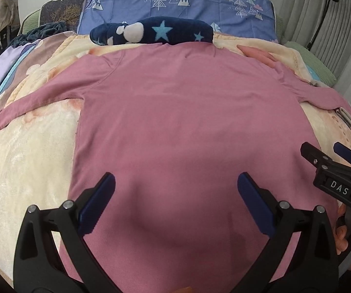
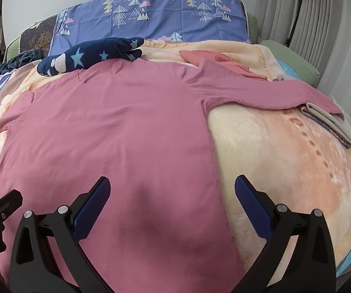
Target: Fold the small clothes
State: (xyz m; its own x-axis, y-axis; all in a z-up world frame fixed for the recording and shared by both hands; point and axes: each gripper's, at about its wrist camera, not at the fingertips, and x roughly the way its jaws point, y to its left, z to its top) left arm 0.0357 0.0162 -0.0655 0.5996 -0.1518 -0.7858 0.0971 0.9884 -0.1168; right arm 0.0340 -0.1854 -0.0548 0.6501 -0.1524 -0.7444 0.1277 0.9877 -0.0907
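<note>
Pink long-sleeved shirt (image 1: 187, 127) lay flat on a cream fleece blanket (image 1: 29, 166) covering the bed, collar at the far end, hem at the near end, both sleeves spread out to left and right. Fabric mostly smooth; slight rumple near the hem in the left wrist view.

Left gripper (image 1: 175, 202) hovered over the near part of the shirt body, fingers spread wide, nothing between them. Right gripper (image 2: 173, 202) was over the shirt's right side seam near the hem, likewise released and empty; left finger above pink cloth, right finger (image 2: 251, 205) above bare blanket. Contact with the fabric could not be judged from either view. In the left wrist view the right gripper showed at the right edge, a hand (image 1: 348, 234) wrapped round its handle.

Far of the collar: a navy fleece garment with stars (image 1: 151, 33), touching or overlapping the collar edge. Behind it, a blue pillow with tree print (image 1: 175, 2). A coral-pink garment (image 2: 214, 61) lay beside the right shoulder, partly under the right sleeve. The right cuff rested on a small folded stack of pale cloth (image 2: 331, 124). Lilac cloth (image 1: 2, 70) at the far left. Pleated curtain (image 2: 309, 19) on the right
</note>
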